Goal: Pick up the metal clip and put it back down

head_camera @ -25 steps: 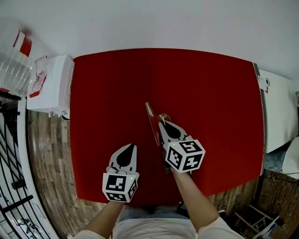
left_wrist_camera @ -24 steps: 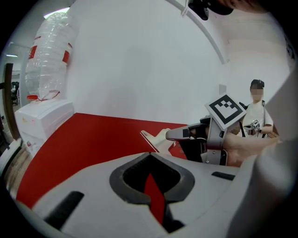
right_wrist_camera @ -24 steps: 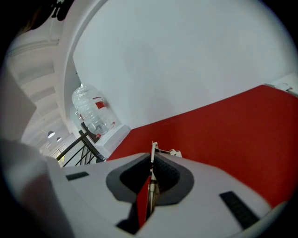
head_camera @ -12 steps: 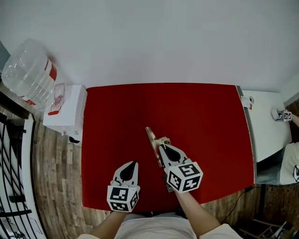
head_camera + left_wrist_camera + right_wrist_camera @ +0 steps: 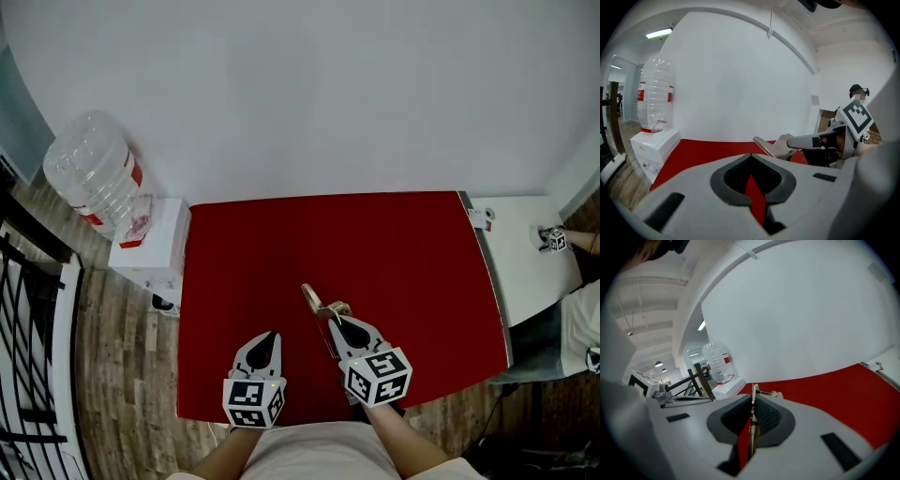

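- A big clear water bottle (image 5: 94,169) with a red label stands at the far left on a white dispenser (image 5: 150,246), which sits on the wood floor just beside the left edge of the worktop.
- The red worktop (image 5: 394,244) fills the middle of the head view, with a plain white wall behind its far edge.
- The left claw (image 5: 269,336) hangs over the near left part of the worktop, pointing away from the person. Its own view shows the jaws together with nothing between them, only a sliver of red showing through behind the pads.
- The metal clip (image 5: 313,298) lies between the two claws in the head view, just right of the left claw and apart from it. It is a long narrow strip, angled up and to the left, with its far end sticking out past the tips of the right claw.
- The right claw (image 5: 339,319) is clamped on the clip. In the right gripper view the clip stands edge-on between the two dark pads and runs on ahead of the tips.
- From the left gripper view the clip and the right claw show off to the right with red worktop beneath them, so the clip seems to be held clear of the surface.
- A white table (image 5: 520,262) stands against the right edge of the worktop.
- At the far right another person's hand (image 5: 583,242) rests on that table beside a small marker cube (image 5: 555,239).
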Available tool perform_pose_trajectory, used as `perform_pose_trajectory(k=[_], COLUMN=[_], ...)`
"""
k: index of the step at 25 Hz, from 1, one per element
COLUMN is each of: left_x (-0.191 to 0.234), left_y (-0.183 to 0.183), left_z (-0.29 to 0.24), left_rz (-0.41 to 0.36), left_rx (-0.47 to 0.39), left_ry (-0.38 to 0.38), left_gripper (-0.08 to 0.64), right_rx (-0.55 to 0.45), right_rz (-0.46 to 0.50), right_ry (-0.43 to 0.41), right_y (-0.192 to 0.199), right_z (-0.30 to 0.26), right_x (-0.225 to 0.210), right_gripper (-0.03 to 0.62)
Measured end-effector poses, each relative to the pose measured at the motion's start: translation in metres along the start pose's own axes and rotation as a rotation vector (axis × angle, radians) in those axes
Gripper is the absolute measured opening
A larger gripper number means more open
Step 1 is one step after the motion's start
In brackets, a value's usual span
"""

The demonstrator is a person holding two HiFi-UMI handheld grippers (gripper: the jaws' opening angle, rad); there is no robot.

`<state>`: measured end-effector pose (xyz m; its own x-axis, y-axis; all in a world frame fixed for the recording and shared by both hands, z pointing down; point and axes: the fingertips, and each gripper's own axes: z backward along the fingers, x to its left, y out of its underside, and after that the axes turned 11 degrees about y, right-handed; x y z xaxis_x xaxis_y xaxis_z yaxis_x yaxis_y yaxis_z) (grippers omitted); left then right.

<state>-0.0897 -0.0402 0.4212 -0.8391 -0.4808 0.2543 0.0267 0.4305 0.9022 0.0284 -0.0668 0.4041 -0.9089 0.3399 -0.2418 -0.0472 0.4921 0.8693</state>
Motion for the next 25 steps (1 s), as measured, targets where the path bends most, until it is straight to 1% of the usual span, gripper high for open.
perform_pose_trajectory(k=[5,12,16,20,25], left_x=[-0.007,-0.020,-0.022,-0.021,-0.018], left_y=[-0.010,-0.025,-0.027,-0.029,-0.025], left_z=[0.005,0.011,0.014,0.016,0.015], left_rz=[-0.005,-0.026,-0.025,-0.035,-0.007], left_rx=[-0.039,-0.068,-0.078,-0.094,-0.083], left_ry=[-0.010,0.022,0.019,-0.001,0.010], left_gripper=[0.006,0.006,0.006,0.006,0.005], right_rx=[-0.028,-0.057,-0.064,-0.070,-0.073], right_rz=[0.011,0.009,0.008,0.005,0.011], right_ry=[0.022,0.029,0.027,0.025,0.020], right_y=[-0.008,-0.014,-0.016,-0.018,-0.018], right_z=[0.019,0.036,0.038,0.041,0.045], right_x=[0.000,0.007,0.011,0.009,0.012], right_gripper=[0.020,0.020,0.020,0.020,0.020])
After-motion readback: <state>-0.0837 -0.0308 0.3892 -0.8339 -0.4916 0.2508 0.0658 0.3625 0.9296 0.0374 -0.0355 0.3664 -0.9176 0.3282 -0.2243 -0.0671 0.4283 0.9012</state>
